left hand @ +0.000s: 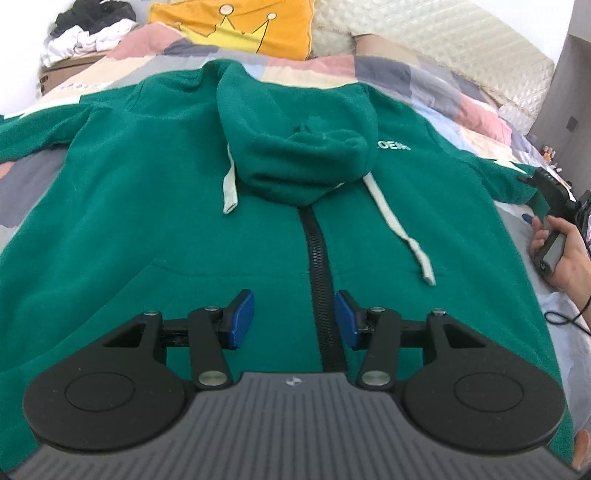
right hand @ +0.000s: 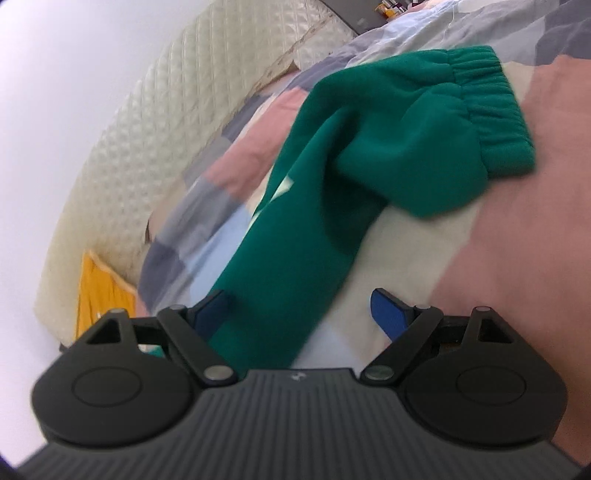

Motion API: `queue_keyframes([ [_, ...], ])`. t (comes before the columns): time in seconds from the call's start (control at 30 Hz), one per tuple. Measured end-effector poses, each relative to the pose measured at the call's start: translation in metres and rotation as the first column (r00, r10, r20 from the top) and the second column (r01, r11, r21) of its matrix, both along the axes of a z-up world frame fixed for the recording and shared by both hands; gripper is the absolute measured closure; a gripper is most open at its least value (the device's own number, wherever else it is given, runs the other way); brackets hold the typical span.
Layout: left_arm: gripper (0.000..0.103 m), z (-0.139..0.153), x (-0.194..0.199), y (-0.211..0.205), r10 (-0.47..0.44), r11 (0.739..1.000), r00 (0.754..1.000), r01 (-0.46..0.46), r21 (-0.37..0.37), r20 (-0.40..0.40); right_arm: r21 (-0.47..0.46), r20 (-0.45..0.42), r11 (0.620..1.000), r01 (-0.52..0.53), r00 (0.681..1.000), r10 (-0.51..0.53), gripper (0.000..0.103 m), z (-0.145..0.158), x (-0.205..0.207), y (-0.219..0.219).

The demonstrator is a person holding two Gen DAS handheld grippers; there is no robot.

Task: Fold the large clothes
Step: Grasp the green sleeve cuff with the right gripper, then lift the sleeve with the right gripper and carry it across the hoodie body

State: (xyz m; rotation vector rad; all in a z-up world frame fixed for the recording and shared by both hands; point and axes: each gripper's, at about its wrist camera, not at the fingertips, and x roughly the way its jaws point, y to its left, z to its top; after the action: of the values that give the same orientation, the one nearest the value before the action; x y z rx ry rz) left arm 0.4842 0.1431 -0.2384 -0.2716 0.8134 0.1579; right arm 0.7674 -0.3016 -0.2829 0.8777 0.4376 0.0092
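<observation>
Showing the hoodie's (left hand: 147, 221) zipper (left hand: 325, 288) left, cuff (right hand: 487, 110) right.

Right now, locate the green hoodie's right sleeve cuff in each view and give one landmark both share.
Left wrist view: the right sleeve cuff sits at the far right edge, beside the right gripper.
Right wrist view: the cuff lies upper right, doubled back over the sleeve, ahead of the open right gripper.
Shared landmark: the yellow pillow.
</observation>
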Motion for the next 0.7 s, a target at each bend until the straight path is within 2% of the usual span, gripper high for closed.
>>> queue_keyframes([
  [0.17,0.049,-0.008,0.015,0.009,0.03,0.999,0.999,-0.03,-0.024,-0.016,0.078,0.025,0.993,0.094,0.995,-0.096,0.015,-0.004,0.033,-0.029],
  [0.27,0.048,-0.01,0.023,0.011,0.038,0.999,0.999,-0.038,-0.02,-0.021,0.088,0.013,0.983,0.162,0.986,-0.163,0.015,0.0,0.054,-0.045],
  [0.33,0.046,-0.01,0.027,0.012,0.039,0.999,0.999,-0.039,-0.016,-0.021,0.066,0.014,0.974,0.216,0.976,-0.217,0.015,0.006,0.064,-0.053],
  [0.43,0.045,-0.01,0.031,0.012,0.043,0.999,0.999,-0.044,-0.013,-0.02,-0.025,0.006,0.954,0.3,0.954,-0.3,0.015,0.016,0.075,-0.064],
  [0.5,0.045,-0.01,0.033,0.013,0.044,0.999,0.999,-0.045,-0.012,-0.019,-0.009,-0.005,0.94,0.341,0.94,-0.341,0.016,0.014,0.077,-0.077],
  [0.53,0.045,-0.01,0.034,0.012,0.045,0.999,0.999,-0.045,-0.012,-0.019,0.002,-0.008,0.936,0.351,0.936,-0.351,0.025,0.015,0.078,-0.082],
  [0.57,0.045,-0.01,0.035,0.013,0.047,0.999,0.999,-0.047,-0.013,-0.02,-0.014,-0.019,0.932,0.361,0.932,-0.362,0.039,0.017,0.08,-0.085],
  [0.6,0.045,-0.01,0.037,0.013,0.048,0.999,0.999,-0.048,-0.014,-0.021,-0.046,-0.032,0.933,0.357,0.933,-0.359,0.047,0.019,0.082,-0.088],
  [0.63,0.045,-0.01,0.038,0.013,0.049,0.999,0.999,-0.049,-0.015,-0.021,-0.085,-0.049,0.935,0.344,0.936,-0.348,0.071,0.021,0.082,-0.092],
  [0.67,0.045,-0.009,0.039,0.013,0.048,0.999,0.999,-0.049,-0.017,-0.021,-0.128,-0.068,0.934,0.333,0.937,-0.343,0.087,0.027,0.087,-0.092],
  [0.7,0.045,-0.009,0.039,0.014,0.048,0.999,0.999,-0.048,-0.019,-0.02,-0.169,-0.072,0.93,0.327,0.937,-0.343,0.088,0.034,0.087,-0.091],
])
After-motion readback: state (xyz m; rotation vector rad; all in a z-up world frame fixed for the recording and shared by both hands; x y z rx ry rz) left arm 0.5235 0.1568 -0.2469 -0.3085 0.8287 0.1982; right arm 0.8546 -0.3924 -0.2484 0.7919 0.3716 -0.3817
